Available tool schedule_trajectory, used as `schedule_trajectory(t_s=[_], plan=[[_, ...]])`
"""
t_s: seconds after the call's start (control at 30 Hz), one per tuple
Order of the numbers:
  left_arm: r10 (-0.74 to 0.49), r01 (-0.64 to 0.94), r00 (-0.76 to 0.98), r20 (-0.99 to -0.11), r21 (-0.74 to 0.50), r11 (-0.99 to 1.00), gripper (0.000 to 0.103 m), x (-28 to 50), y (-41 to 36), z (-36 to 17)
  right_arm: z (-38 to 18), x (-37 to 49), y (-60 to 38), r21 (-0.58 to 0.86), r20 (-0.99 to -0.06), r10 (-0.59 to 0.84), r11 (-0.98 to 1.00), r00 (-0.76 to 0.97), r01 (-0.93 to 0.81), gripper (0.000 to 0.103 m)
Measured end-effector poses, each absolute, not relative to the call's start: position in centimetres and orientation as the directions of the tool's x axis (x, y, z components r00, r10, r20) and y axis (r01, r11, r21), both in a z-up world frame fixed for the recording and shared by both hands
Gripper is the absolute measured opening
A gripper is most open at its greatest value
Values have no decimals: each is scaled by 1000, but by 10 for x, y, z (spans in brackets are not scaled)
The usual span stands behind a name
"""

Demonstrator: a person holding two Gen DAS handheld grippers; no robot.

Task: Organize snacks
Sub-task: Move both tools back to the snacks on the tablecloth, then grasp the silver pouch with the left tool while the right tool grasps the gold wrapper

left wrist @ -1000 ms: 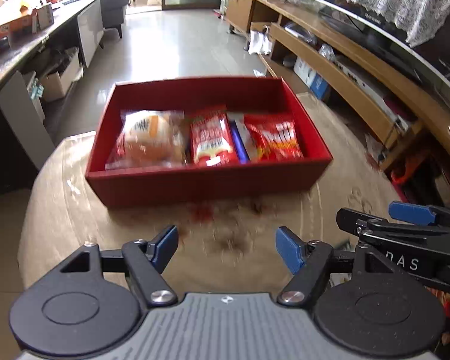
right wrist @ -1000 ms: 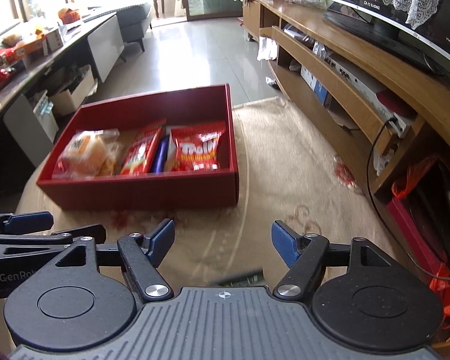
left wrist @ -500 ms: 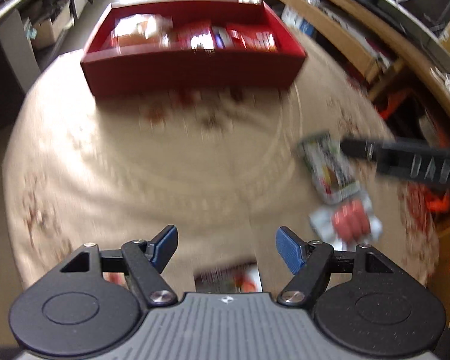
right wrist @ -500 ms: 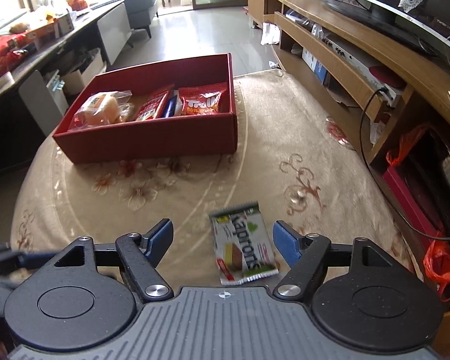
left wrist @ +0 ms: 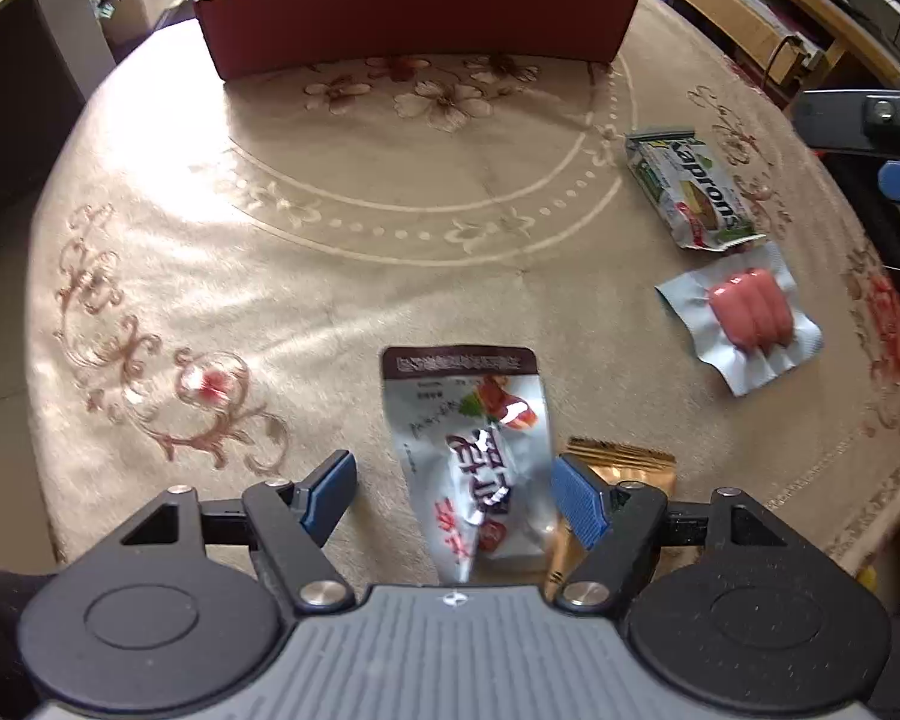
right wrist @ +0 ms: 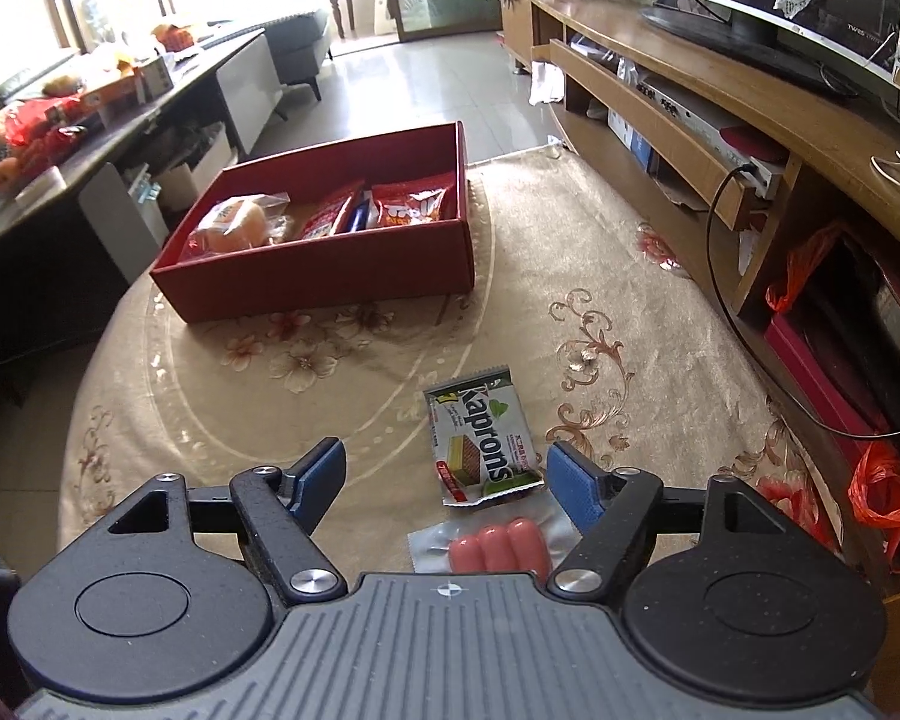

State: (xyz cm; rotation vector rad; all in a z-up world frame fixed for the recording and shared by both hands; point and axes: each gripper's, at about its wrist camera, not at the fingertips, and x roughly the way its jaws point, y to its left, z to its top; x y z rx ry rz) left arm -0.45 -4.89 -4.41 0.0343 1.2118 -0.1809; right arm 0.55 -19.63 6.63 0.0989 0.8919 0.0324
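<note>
Both the left claw (left wrist: 453, 495) and right claw (right wrist: 447, 480) gape wide, holding nothing.

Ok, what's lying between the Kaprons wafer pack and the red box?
Nothing but bare floral tablecloth. In the right wrist view the stretch from the Kaprons pack up to the red box holds no snack.

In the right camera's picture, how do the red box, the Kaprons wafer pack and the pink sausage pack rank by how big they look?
1. Red box, clearly largest, even though it sits farthest away.
2. Kaprons wafer pack.
3. Pink sausage pack, though its lower part is hidden behind the claw's body, so the order of these last two is unsure.
</note>
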Motion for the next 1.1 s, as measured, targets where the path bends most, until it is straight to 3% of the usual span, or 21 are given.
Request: schedule_trajectory(t_s=[0.4, 0.7, 0.87, 0.93, 1.03, 1.1], plan=[[34, 59, 389, -921, 62, 996, 71, 0, -9, -40, 73, 6, -190, 122, -760, 110, 992, 641, -25, 80], [-49, -32, 356, -933, -64, 997, 71, 5, -16, -41, 78, 5, -183, 136, -749, 141, 989, 648, -58, 80], [-5, -22, 367, -930, -14, 1000, 71, 5, -31, -48, 81, 4, -182, 139, -743, 155, 987, 651, -76, 80], [-4, 8, 375, -927, -2, 1000, 68, 4, -29, -48, 82, 3, -182, 139, -741, 156, 987, 653, -78, 80], [-21, 62, 379, -925, 2, 998, 52, 0, -22, -44, 82, 3, -182, 138, -741, 157, 987, 653, -80, 80], [-16, 53, 374, -927, 4, 999, 50, 0, -14, -41, 80, 2, -180, 130, -745, 153, 988, 649, -84, 80]])
